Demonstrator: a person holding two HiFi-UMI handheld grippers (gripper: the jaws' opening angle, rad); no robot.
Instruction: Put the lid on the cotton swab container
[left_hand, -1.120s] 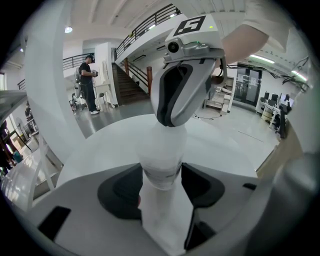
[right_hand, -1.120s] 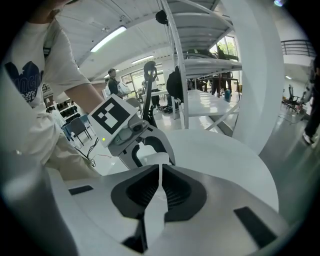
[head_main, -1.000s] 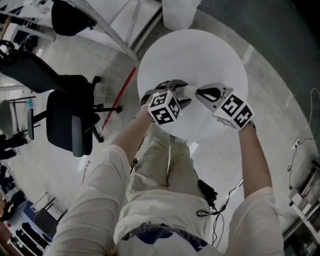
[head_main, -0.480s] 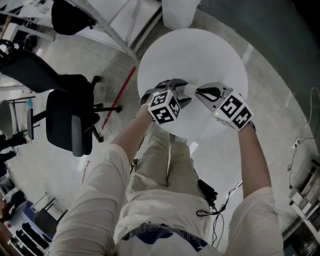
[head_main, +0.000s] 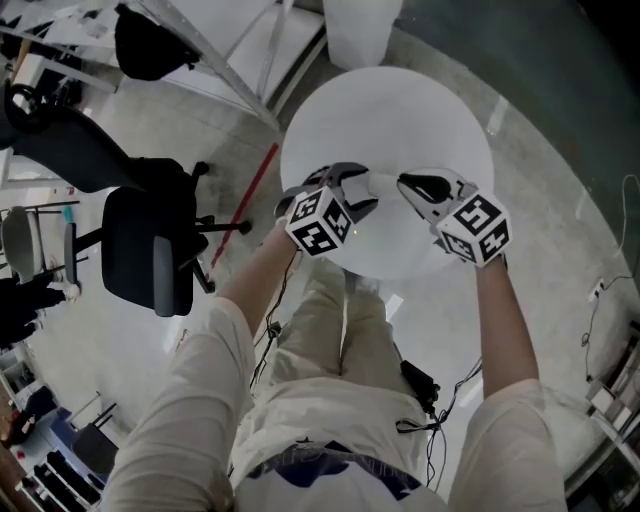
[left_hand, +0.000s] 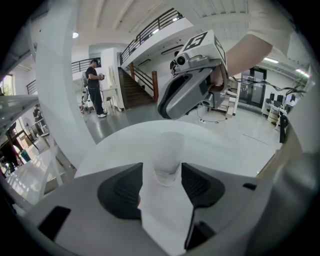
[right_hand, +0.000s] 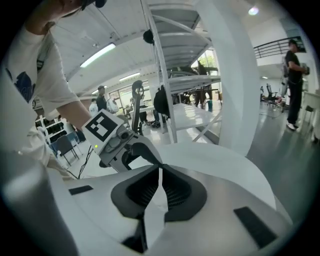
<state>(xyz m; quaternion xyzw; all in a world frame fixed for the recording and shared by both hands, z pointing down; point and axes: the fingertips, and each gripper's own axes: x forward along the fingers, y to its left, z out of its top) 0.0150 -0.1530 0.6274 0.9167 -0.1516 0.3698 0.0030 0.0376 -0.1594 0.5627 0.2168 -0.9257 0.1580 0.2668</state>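
Gripping one container (left_hand: 167, 150), two left fingers (left_hand: 202, 186)

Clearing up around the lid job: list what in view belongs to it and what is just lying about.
Job: cotton swab container, clamped in the left gripper; right gripper, jaws together; round white table. No lid can be made out.
Lying about: black office chair; white shelf frame; staircase.

Cream shirt (head_main: 330, 420), beige trousers (head_main: 320, 320), grey left gripper (head_main: 368, 192), right gripper (head_main: 403, 183)
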